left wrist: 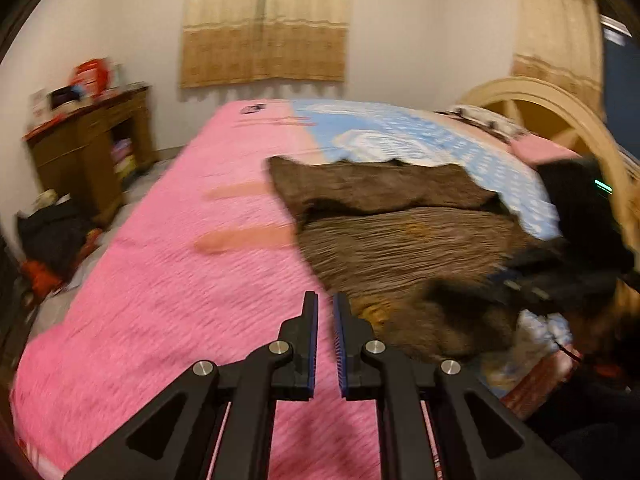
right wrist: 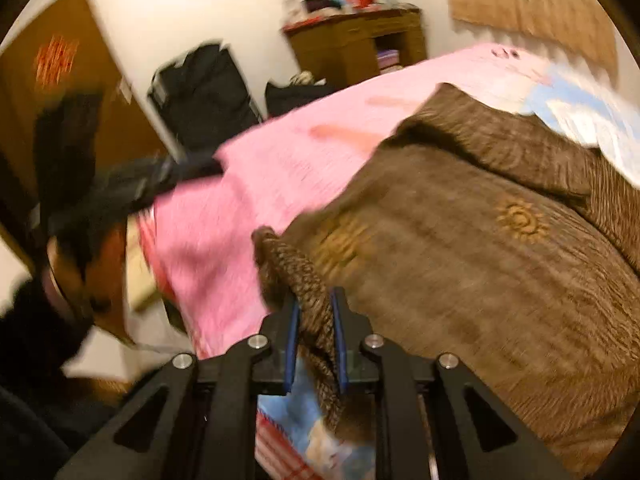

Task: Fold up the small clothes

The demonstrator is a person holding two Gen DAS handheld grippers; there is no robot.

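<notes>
The brown garment (right wrist: 480,248) is spread on the pink bedcover (left wrist: 168,288), w/ its top part folded over at 12 o'clock in the left wrist view. A bunched edge of it is clamped between the pads of the right gripper (right wrist: 314,312), which is pointed low across the bed toward 12, cloth trailing back under the fingers. The left gripper (left wrist: 325,308) is held level over bare pink cover, at approx 7 o'clock of the garment; its pads are seen slightly apart w/ nothing between. A wooden cabinet (left wrist: 92,148) is seen at 9–10 o'clock by the wall. Both views are blurred.
</notes>
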